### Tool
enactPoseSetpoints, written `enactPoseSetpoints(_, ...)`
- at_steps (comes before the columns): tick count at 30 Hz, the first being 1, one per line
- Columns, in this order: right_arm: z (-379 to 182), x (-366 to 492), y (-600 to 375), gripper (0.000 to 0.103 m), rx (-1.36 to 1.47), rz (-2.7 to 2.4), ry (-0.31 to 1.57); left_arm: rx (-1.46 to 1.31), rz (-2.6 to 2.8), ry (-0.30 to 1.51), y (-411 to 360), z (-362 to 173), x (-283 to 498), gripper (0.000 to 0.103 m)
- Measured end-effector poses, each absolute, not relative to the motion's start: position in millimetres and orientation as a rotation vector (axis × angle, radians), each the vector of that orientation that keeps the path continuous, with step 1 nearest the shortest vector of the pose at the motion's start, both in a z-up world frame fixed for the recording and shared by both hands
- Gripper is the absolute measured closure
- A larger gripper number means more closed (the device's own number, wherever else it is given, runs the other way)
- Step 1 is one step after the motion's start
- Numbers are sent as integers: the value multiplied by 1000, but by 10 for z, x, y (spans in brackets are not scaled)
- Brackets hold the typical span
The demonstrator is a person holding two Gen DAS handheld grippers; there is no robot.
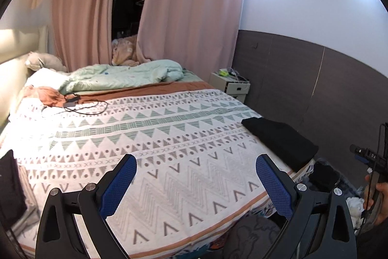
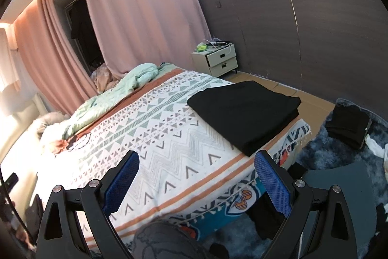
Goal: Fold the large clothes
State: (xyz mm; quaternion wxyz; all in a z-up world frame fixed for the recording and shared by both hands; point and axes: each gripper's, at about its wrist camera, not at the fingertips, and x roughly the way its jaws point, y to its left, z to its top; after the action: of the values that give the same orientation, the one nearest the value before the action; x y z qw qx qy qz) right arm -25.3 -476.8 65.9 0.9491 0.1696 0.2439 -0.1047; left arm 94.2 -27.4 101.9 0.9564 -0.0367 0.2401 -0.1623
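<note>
We find the near half of the bedspread (image 1: 169, 137) bare and flat, open to approach from the foot edge. Both grippers, left (image 1: 196, 170) and right (image 2: 197, 168), hang above that edge with jaws spread and nothing between them. A folded black garment (image 2: 245, 111) occupies the right corner, lying right up to the edge. A cable (image 1: 82, 106) lies loose at the far left. A crumpled green duvet (image 1: 126, 75) bars the head end. On the rug (image 2: 322, 149) beside the bed sits a dark pile (image 2: 348, 124). A nightstand (image 2: 215, 60) stands against the wall, well apart.
</note>
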Motion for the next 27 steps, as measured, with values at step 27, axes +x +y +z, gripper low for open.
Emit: enactPoseSetpoints(27,-119,-630,-3692,7,247,-172,512,-58,-269,472,-144,311,-7,4)
